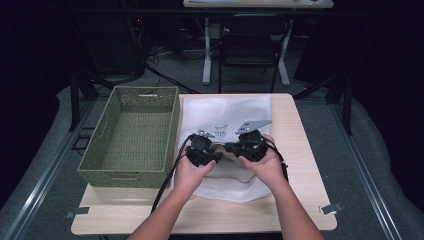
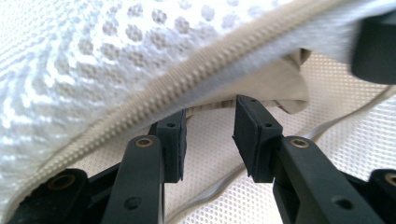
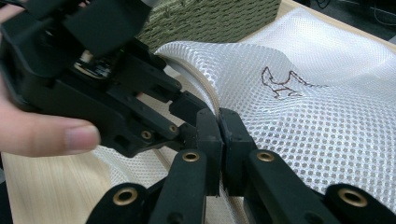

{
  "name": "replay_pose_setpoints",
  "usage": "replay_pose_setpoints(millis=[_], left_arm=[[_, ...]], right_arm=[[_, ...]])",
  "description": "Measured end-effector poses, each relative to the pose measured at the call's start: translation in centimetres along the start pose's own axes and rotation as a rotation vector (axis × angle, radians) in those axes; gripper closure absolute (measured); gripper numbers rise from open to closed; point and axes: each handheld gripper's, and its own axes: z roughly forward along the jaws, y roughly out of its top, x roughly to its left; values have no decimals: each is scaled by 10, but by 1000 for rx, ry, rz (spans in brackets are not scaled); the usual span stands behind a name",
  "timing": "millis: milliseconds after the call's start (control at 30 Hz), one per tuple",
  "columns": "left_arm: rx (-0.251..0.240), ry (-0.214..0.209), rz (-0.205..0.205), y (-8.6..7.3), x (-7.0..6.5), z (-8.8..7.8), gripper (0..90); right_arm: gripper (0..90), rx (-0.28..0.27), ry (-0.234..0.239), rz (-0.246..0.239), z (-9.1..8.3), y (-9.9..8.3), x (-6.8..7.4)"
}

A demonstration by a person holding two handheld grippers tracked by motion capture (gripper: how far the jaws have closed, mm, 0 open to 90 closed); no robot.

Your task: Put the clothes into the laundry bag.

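The white mesh bag lay flat across the middle of the table, and both hands met at its near edge, at about six o'clock from the small dark figure stitched on it. The right gripper had its jaws pressed tight together on the mesh just beside the zipper, pinching the fabric. The left gripper stood part-way open beneath the lifted zipper edge, its pads apart with nothing gripped between them, though a fold of pale cloth hung just above.

The weak point, to my eye, was that single pinch. The weave looked slippery and thin, and a tug could pull it from the right jaws and let the mouth of the bag fall shut over the left gripper. If the left jaws closed where they stood, they might catch both layers, or the zipper tape itself, and the bag would not open.

The two grippers were crowded close enough to knock each other. The green woven basket sat at nine o'clock from the bag, almost touching it, and the left gripper's cable trailed toward the near edge. A chair stood beyond the table at twelve o'clock, out of the way.
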Motion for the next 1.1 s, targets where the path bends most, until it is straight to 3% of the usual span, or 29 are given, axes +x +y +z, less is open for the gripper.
replay_pose_setpoints(millis=[133, 267, 400, 767, 967, 1100], left_arm=[[-3, 0, 16, -2, -2, -6, 630], [-14, -15, 8, -6, -5, -9, 618], [-2, -22, 28, -11, -9, -5, 613], [1, -40, 33, -19, -20, 11, 596], [-8, -26, 25, -17, -19, 18, 600], [-15, -5, 4, -16, -18, 23, 655]], right_arm=[[881, -2, -3, 2, -1, 0, 0], [881, -1, -3, 2, -1, 0, 0], [881, -2, -4, 1, -1, 0, 0], [881, 2, -4, 3, 0, 0, 0], [881, 4, -2, 4, 0, -1, 0], [881, 5, -1, 3, 0, -1, 0]])
